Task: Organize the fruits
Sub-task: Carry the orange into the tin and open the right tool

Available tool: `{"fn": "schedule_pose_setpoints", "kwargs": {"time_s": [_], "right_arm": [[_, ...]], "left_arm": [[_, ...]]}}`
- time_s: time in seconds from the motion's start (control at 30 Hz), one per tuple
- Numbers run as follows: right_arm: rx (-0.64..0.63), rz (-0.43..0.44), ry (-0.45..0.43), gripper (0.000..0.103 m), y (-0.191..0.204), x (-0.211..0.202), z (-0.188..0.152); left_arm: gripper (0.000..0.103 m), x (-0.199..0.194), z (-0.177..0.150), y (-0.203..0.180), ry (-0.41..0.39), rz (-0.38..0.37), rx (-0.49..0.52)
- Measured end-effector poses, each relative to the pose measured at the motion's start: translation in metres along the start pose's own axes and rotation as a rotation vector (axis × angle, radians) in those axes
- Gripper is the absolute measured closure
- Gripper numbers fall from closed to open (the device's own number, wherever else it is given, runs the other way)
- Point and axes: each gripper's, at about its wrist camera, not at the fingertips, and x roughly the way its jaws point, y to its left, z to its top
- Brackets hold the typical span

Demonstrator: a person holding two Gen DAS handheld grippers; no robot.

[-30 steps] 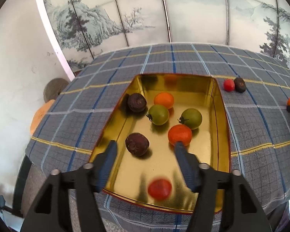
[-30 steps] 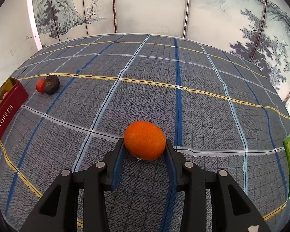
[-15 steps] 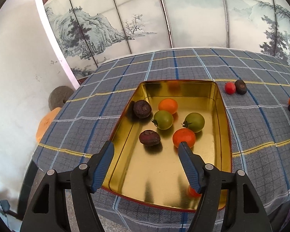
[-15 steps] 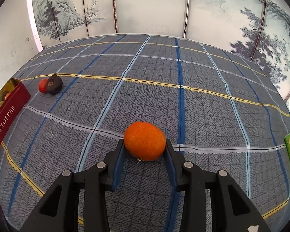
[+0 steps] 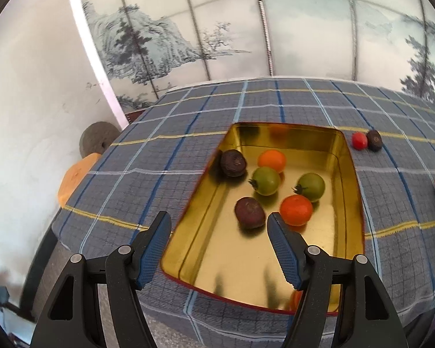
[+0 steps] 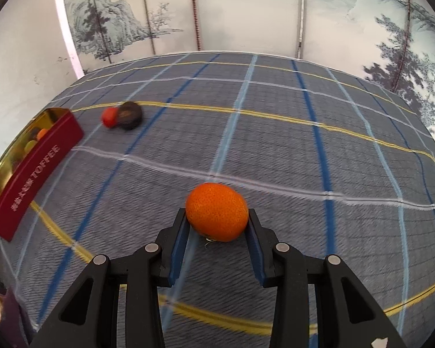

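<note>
Daylight is flooding both views, bright and diffuse, coming through the painted screen at the far side. The upper left corner of the left wrist view is washing out to white. The gold tin is glaring and mirroring the fruit as smeared reflections on its near floor. Soft shadows are falling toward the near side under each fruit. Fisheye bending is curving the tablecloth lines, with dark vignetting at the corners. Motion blur is smearing the right wrist view, worst on the red tomato at far left.
</note>
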Motion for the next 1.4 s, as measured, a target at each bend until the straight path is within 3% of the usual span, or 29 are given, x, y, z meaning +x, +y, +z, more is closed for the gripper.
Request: {"fn": "schedule_pose_setpoints", "kwargs": {"time_s": [0.27,0.43,0.67,0.87,1.27,1.33,1.4], "right_arm": [[-0.063,0.111,-0.050,0.067,0.049,-0.022,0.001],[-0.181,0.248,-0.119,0.067,0.106,-0.050,0.017],[-0.341,0.436,-0.102,0.067,0.202,-0.051,0.031],[-0.407,0.489,-0.034,0.067,0.257,-0.026,0.029],[-0.408,0.488,0.043,0.066,0.292,0.008,0.040],[-0.391,0.495,0.049,0.063,0.294,0.011,0.042],[-0.354,0.525,0.045,0.052,0.291,0.010,0.045]], "left_arm": [[0.034,-0.003,-0.005,0.020,-0.015,0.034,-0.040],[0.034,-0.004,-0.009,0.023,-0.013,0.046,-0.048],[0.034,-0.016,-0.008,0.034,-0.046,0.079,-0.057],[0.034,-0.020,-0.010,0.045,-0.057,0.092,-0.065],[0.034,-0.013,-0.021,0.061,-0.035,0.095,-0.091],[0.034,-0.013,-0.022,0.063,-0.034,0.096,-0.095],[0.034,-0.012,-0.023,0.064,-0.032,0.095,-0.095]]}}
